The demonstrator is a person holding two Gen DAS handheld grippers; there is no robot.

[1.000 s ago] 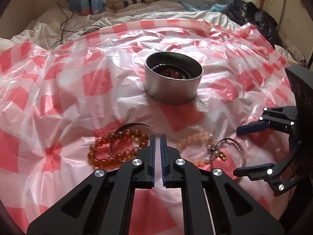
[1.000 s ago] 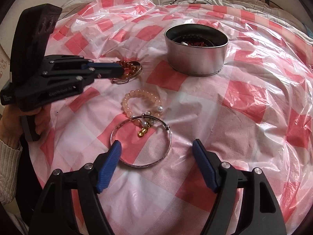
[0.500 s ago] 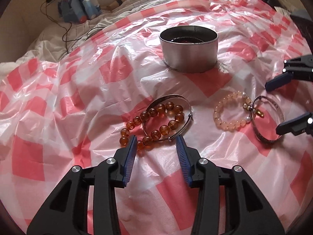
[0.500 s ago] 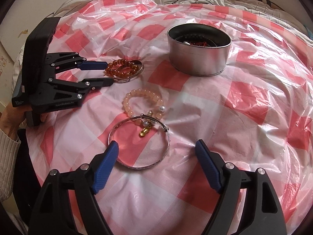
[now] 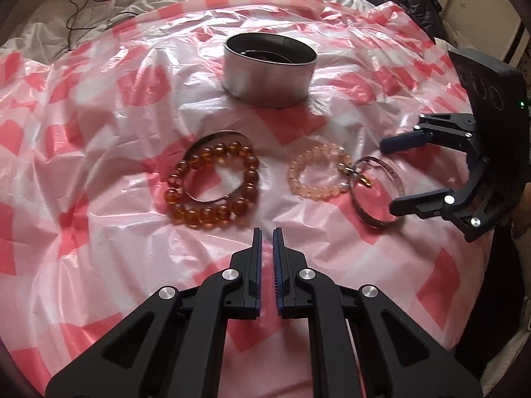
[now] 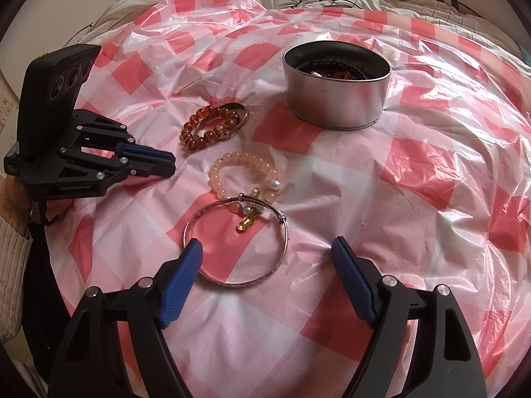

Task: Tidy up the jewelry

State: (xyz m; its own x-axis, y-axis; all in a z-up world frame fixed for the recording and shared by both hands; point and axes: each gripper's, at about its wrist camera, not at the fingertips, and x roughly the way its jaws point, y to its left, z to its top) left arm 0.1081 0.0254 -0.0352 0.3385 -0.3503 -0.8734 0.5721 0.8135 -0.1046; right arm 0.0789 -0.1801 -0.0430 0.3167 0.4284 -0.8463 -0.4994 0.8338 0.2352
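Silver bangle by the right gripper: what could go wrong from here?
1. The silver bangle lies over the edge of the pink bead bracelet; lifting it may drag the beads along.
2. It lies flat on the loose plastic sheet, so the open right gripper may pinch film instead.
3. The amber bracelet overlaps a second bangle, so the same applies to the left gripper.

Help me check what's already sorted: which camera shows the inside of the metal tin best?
The right wrist view: it looks down into the metal tin, showing red and pale pieces. The left wrist view sees it nearly side-on, its interior dark.
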